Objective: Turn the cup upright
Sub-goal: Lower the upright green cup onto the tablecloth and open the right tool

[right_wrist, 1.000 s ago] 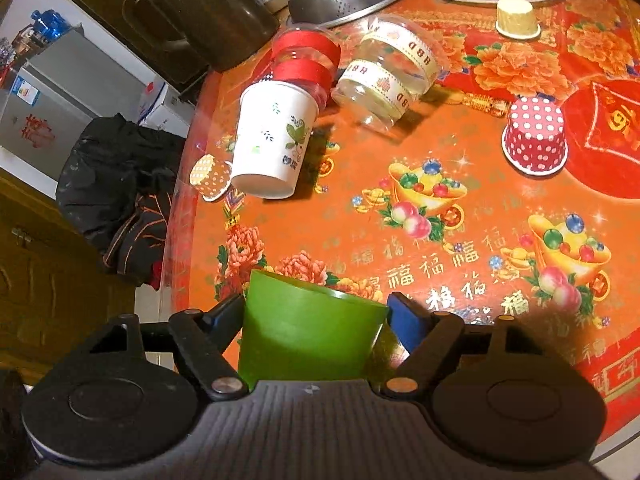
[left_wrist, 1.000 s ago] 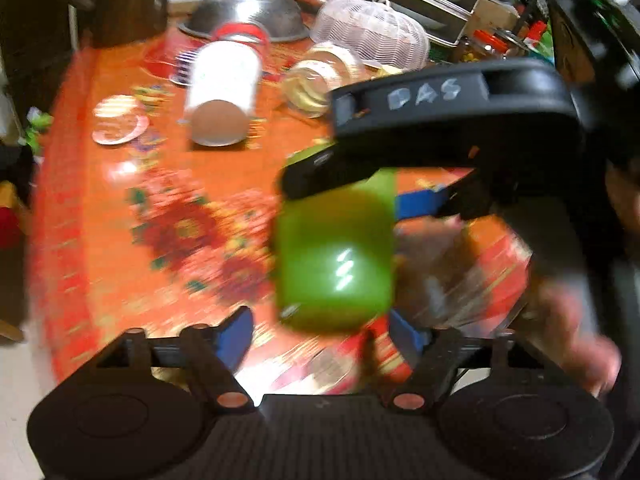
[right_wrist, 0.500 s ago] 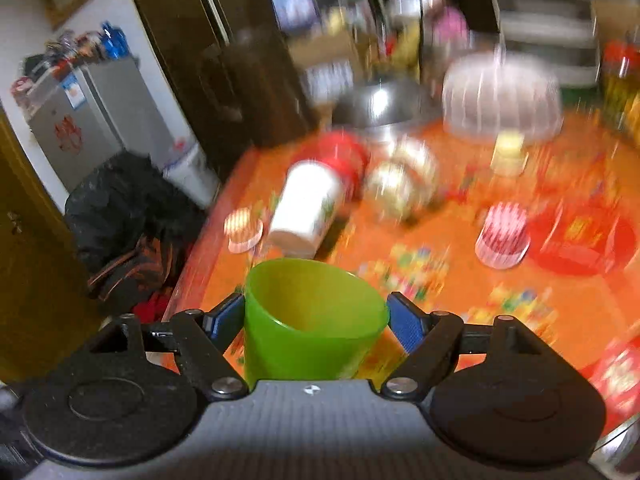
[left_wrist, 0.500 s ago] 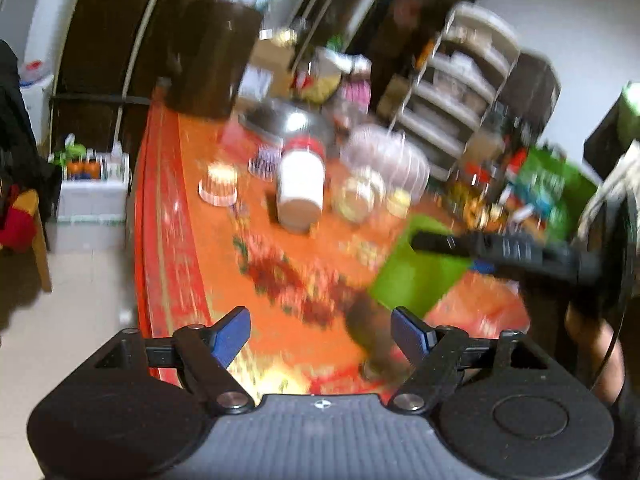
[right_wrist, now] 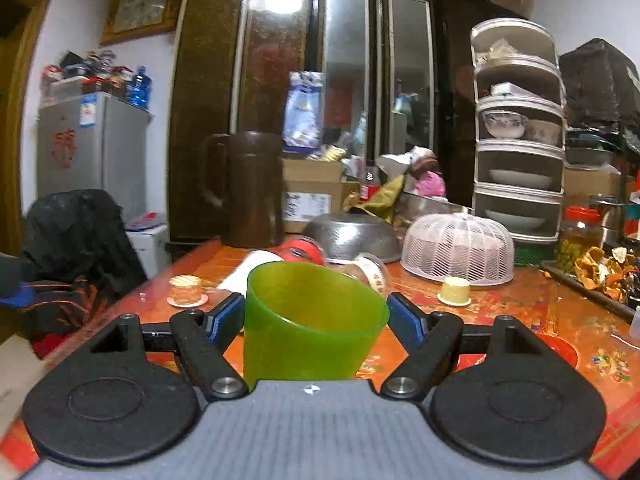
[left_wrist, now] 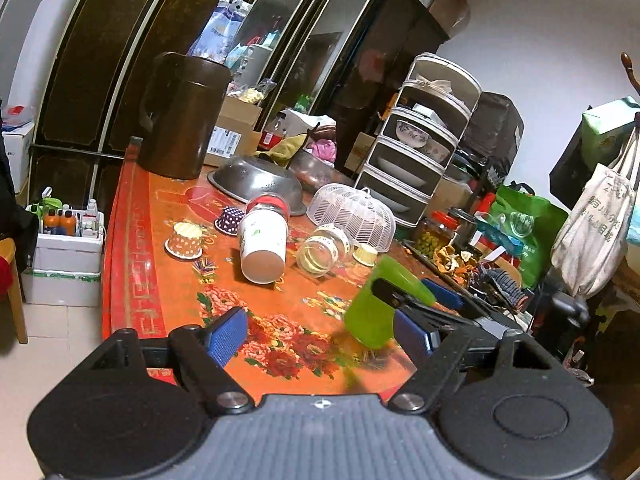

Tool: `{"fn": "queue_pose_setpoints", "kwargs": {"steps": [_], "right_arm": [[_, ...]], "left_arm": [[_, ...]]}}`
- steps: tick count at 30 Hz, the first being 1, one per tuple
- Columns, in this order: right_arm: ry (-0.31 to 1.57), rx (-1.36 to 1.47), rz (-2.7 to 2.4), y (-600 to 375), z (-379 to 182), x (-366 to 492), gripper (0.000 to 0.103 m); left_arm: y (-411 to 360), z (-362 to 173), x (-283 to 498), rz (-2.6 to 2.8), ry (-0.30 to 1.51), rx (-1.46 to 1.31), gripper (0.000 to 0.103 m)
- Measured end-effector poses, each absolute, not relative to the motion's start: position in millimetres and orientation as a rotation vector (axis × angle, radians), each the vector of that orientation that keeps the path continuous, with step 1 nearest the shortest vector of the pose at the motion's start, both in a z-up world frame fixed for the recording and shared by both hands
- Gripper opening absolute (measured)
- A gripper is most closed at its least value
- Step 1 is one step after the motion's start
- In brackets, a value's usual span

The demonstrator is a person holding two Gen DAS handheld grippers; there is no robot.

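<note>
A green plastic cup [right_wrist: 308, 320] sits between the blue pads of my right gripper [right_wrist: 316, 316], mouth up and tilted slightly. The gripper is shut on it. In the left wrist view the same cup [left_wrist: 376, 308] stands near the table's front right part, with the right gripper's fingers around it. My left gripper [left_wrist: 320, 336] is open and empty, to the left of the cup and above the table's front edge.
On the red flowered table [left_wrist: 160, 280] lie a white paper cup [left_wrist: 262, 246] on its side, a glass jar [left_wrist: 320, 250], small patterned cups [left_wrist: 184, 242], a steel colander [left_wrist: 260, 184], a white mesh cover [left_wrist: 352, 216] and a brown jug [left_wrist: 180, 116].
My right gripper has turned the green cup from mouth-down to mouth-up and lowered it toward the table. My left gripper has pulled back and tilted up, away from the cup.
</note>
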State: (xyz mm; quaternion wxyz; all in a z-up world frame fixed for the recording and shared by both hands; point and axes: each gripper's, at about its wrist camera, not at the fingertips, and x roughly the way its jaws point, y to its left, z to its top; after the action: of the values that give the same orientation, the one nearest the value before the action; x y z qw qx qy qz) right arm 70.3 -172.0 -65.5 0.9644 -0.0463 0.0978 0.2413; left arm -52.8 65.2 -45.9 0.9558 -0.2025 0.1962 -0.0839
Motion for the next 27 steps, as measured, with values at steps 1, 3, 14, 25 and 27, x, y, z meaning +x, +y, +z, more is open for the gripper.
{"fn": "queue_pose_setpoints", "kwargs": {"steps": [1,3,14,25,27], "right_arm": [[0.204,-0.086,0.492,-169.9,-66.0,76.1,0.078],[0.21,-0.079,0.494,-163.9,-68.4,86.5,0.078],[0.206,-0.23,0.431,-136.1,-81.5,78.0,0.078],[0.226,-0.236,0.433,-133.4,-79.2,77.8,0.09],[0.243,-0.234,0.443,-132.7,-78.9,78.6,0.09]], "left_arm": [[66.6,-47.9,-52.3,-0.172,0.401,-0.418,0.083],[69.6,-51.5,-51.6,-0.175,0.406,-0.43,0.083],[86.2,-62.6,-52.4,-0.173,0.401,-0.49,0.083],[86.5,-68.0,-49.3,-0.173,0.417,-0.505,0.083],[86.5,-67.5,-49.5,-0.17,0.417,-0.504,0.083]]}}
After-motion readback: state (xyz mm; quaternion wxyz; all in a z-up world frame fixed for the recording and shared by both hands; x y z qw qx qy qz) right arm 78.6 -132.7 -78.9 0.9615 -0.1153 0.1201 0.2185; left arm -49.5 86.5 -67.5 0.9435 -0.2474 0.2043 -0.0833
